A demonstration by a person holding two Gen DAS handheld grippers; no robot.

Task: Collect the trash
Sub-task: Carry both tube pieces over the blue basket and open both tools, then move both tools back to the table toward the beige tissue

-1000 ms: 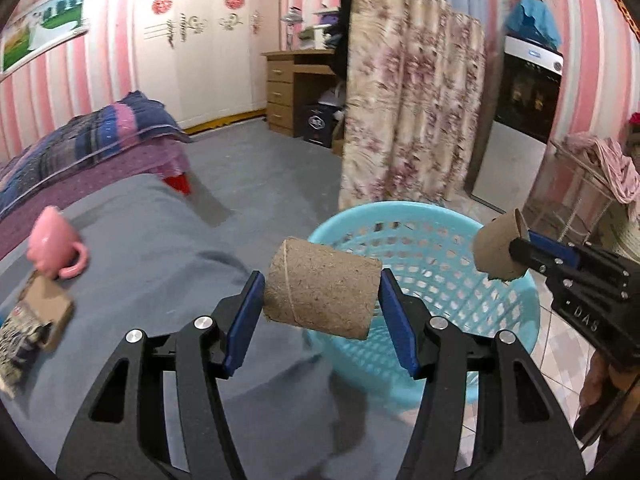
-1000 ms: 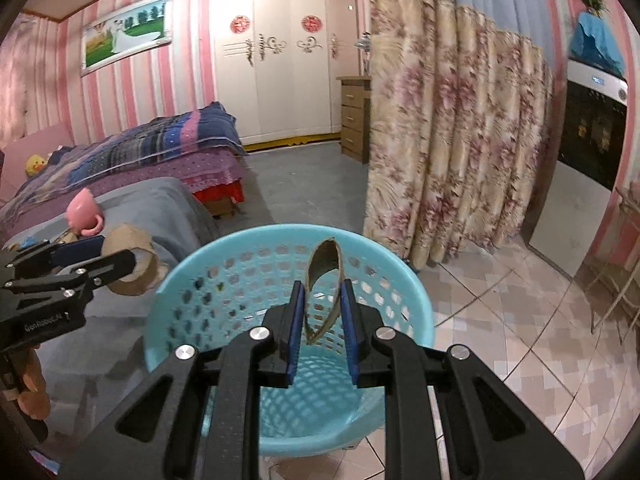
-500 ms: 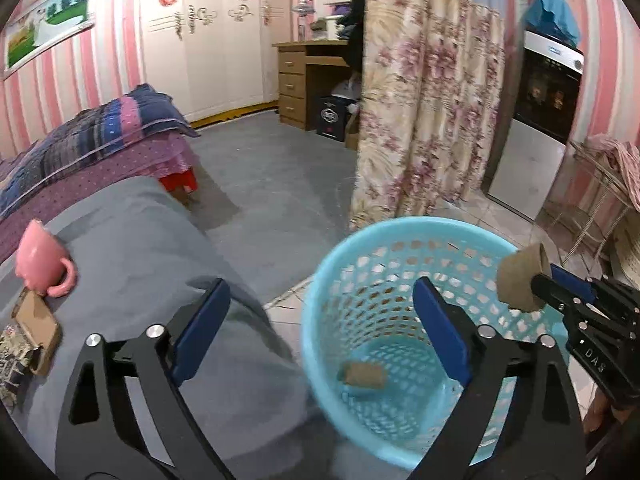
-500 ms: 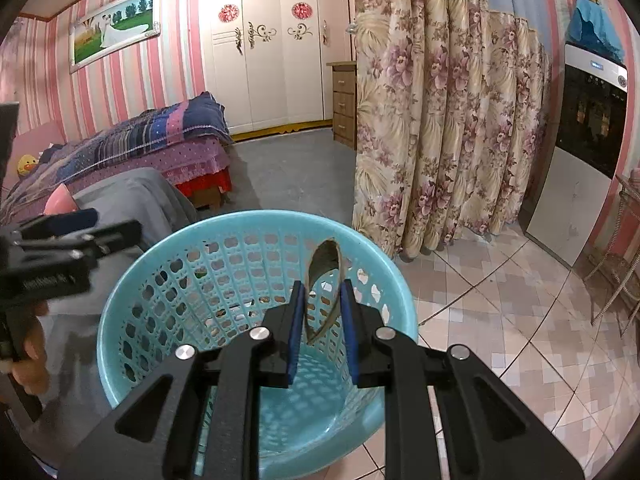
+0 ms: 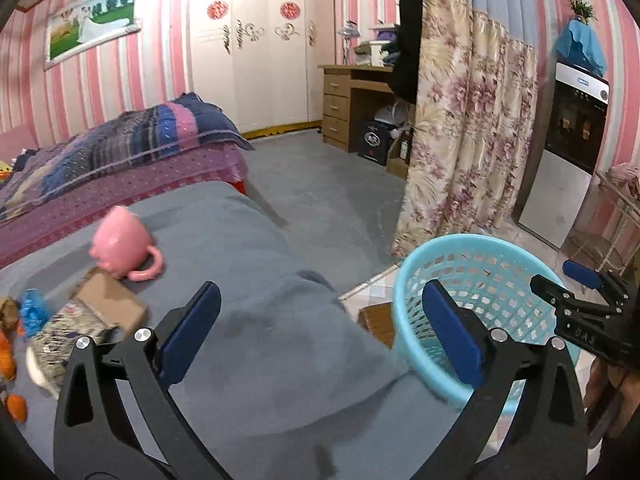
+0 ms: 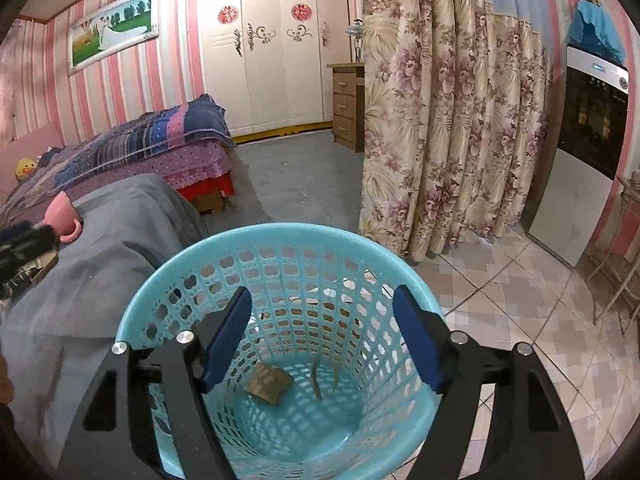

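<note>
A light blue mesh basket point(image 6: 280, 233) stands on the tiled floor beside a grey-covered bed. A brown cardboard roll point(image 6: 268, 378) lies on the basket's bottom. Next to it a flattened cardboard roll point(image 6: 316, 384) shows as a blur. My right gripper point(image 6: 322, 332) hangs over the basket; its jaws are opening and nothing is between them. My left gripper point(image 5: 320, 332) is over the grey cover, left of the basket point(image 5: 480, 242). Its jaws are still opening wide and hold nothing. The right gripper point(image 5: 560, 278) appears at the basket's far rim in the left wrist view.
On the grey cover point(image 5: 248, 248) lie a pink mug point(image 5: 120, 246), a small cardboard box point(image 5: 108, 300), a printed wrapper point(image 5: 60, 330), a blue scrap point(image 5: 32, 312) and orange pieces point(image 5: 8, 356). A floral curtain point(image 6: 452, 140) hangs behind the basket. A fridge point(image 6: 576, 176) stands at the right.
The left gripper opened and its roll dropped into the basket; then it swung left over the grey cover. The right gripper opened and its flattened roll fell into the basket.
</note>
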